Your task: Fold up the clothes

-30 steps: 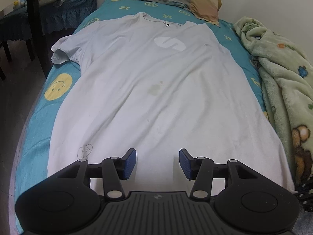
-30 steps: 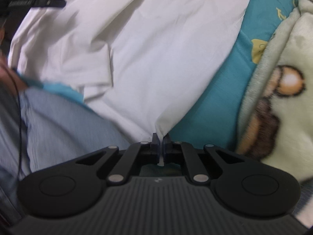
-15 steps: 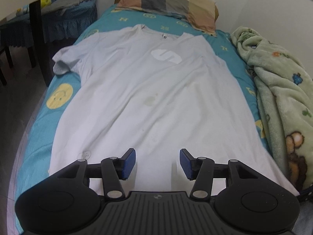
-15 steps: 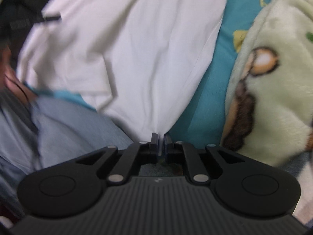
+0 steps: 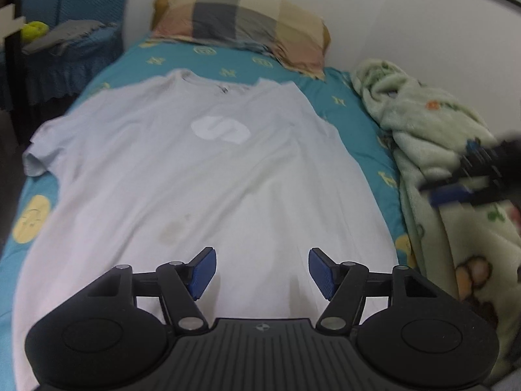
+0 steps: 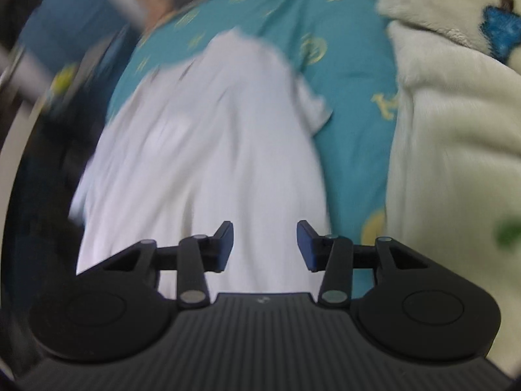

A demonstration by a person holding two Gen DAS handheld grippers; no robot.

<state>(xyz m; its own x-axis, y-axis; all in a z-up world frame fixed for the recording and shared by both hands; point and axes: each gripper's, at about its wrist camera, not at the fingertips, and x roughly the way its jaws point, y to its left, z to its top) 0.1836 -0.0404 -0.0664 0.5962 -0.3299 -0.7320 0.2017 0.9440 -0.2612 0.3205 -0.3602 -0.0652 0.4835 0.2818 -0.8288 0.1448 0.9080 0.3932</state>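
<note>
While both grippers hung over the bed, the white T-shirt (image 5: 202,176) lay flat on the teal sheet (image 5: 355,120), collar at 12 o'clock.

Left gripper (image 5: 260,272) sat above the hem at 6 o'clock, jaws spread wide, nothing between the blue pads (image 5: 203,270). Right gripper (image 6: 264,244) jaws were also apart and empty, over the shirt's 3 o'clock edge; that view was motion-blurred. Plaid pillow (image 5: 241,22) lay beyond the collar, green fleece blanket (image 5: 456,176) bunched along 3 o'clock.

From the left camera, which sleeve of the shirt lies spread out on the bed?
The sleeve at the picture's left, reaching the bed's edge; the opposite sleeve shows no spread shape.
</note>
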